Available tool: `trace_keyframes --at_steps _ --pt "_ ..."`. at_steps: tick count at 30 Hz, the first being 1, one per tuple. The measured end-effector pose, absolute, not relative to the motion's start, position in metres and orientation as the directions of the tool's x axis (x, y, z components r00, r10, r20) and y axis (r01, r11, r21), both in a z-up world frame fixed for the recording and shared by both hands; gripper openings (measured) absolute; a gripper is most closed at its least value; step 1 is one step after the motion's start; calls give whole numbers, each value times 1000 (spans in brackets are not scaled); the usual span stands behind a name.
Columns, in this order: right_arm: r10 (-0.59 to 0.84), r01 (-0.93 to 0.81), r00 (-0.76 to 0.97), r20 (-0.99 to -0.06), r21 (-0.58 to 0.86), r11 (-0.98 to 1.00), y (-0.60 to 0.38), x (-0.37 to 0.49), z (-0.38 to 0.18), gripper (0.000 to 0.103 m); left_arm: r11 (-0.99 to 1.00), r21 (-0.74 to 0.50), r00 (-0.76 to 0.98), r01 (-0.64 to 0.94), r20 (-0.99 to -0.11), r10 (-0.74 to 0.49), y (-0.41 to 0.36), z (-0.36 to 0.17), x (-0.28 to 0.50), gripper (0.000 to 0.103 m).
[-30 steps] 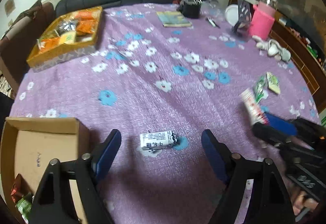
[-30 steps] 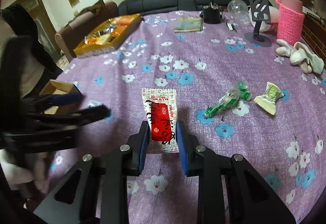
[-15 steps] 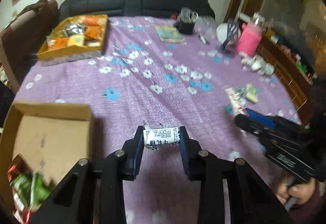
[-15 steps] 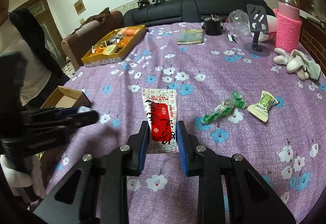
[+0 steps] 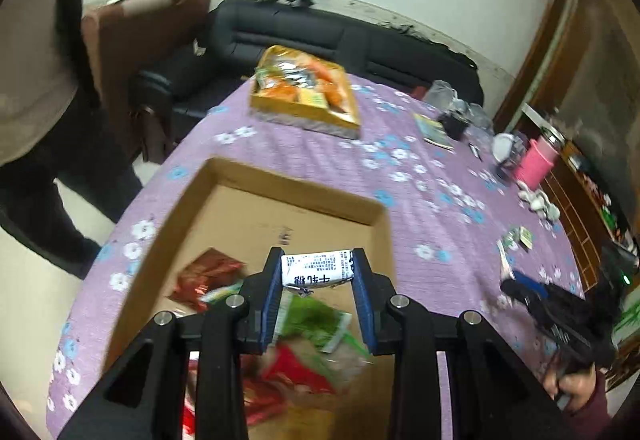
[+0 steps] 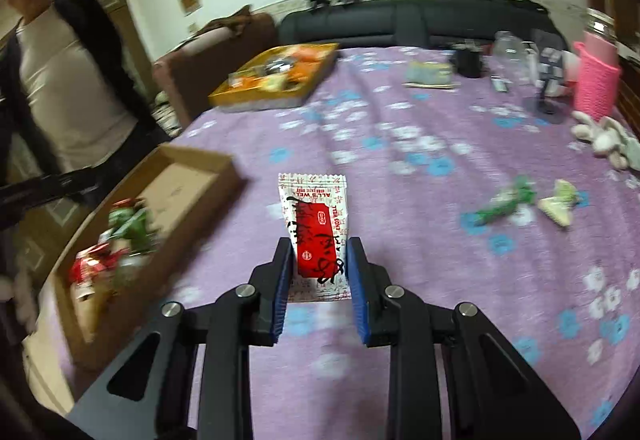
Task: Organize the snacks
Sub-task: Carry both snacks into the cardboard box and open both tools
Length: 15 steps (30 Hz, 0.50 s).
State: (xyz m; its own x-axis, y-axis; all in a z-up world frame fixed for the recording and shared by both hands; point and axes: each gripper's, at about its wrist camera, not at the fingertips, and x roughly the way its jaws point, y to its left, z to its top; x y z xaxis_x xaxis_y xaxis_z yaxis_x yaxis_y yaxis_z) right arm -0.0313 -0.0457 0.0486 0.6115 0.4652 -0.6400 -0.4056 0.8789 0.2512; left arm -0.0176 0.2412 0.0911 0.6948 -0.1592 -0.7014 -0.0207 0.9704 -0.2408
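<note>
The box (image 5: 376, 224) sits at the table's (image 6: 400, 112) near left edge, its far half bare. 2 green candies (image 6: 506, 202) lie right of open purple cloth. The left gripper (image 5: 318, 274) hangs over the box, clenching 1 white candy (image 5: 317, 273) crosswise. The right gripper (image 6: 319, 266) points forward over the cloth, clamping 1 red packet (image 6: 316, 240).

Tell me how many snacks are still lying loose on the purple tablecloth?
2: a long green-wrapped candy and a pale green-and-white candy lying side by side. Others may be hidden.
</note>
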Motion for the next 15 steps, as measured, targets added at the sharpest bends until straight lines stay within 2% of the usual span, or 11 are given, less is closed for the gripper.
trace_keyframes --at_steps 7,13,15 --pt "533 -543 513 -672 226 808 52 -31 69 29 943 -326 645 -73 -736 -205 279 66 23 33" --pt "446 -566 493 -747 114 817 118 -7 50 29 930 -351 591 -107 -775 -224 296 34 51 33" --pt "418 -565 486 -768 90 821 131 1 41 30 925 -363 583 -114 -778 -233 298 28 53 37"
